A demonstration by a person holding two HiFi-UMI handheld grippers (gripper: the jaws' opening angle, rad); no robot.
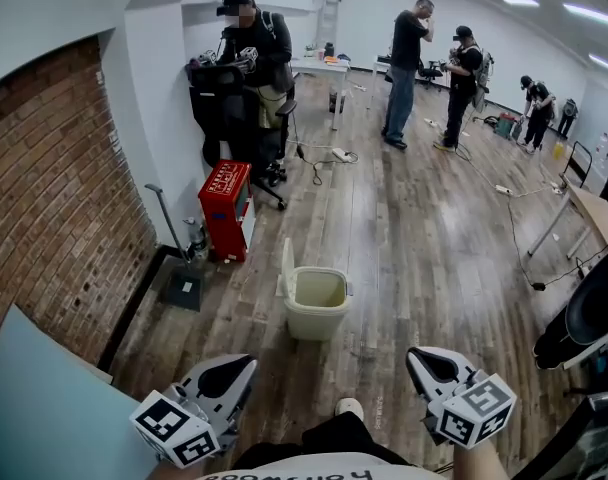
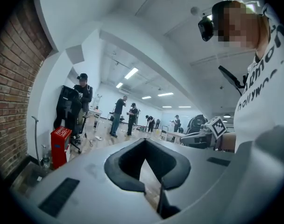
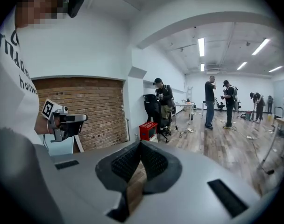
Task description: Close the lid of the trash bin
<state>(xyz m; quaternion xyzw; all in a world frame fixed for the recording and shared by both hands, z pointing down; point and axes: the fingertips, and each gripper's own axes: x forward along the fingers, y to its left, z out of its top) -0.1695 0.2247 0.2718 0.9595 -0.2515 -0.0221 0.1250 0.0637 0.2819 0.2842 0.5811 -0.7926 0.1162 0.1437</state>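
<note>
A cream trash bin [image 1: 318, 306] stands on the wooden floor ahead of me. Its lid [image 1: 287, 268] stands upright on the bin's left side, and the inside looks empty. My left gripper [image 1: 244, 366] is low at the left, and my right gripper [image 1: 417, 357] is low at the right. Both are well short of the bin, with nothing in their jaws. The left gripper [image 2: 144, 143] has its tips meeting in the left gripper view, and so does the right gripper [image 3: 140, 144] in the right gripper view. Neither gripper view shows the bin.
A red box [image 1: 225, 208] stands by the white pillar, with a dark dustpan [image 1: 184, 288] and the brick wall [image 1: 54, 208] to its left. A light blue board [image 1: 44, 408] leans at my left. A black chair [image 1: 592, 313] is at the right. Several people stand farther back.
</note>
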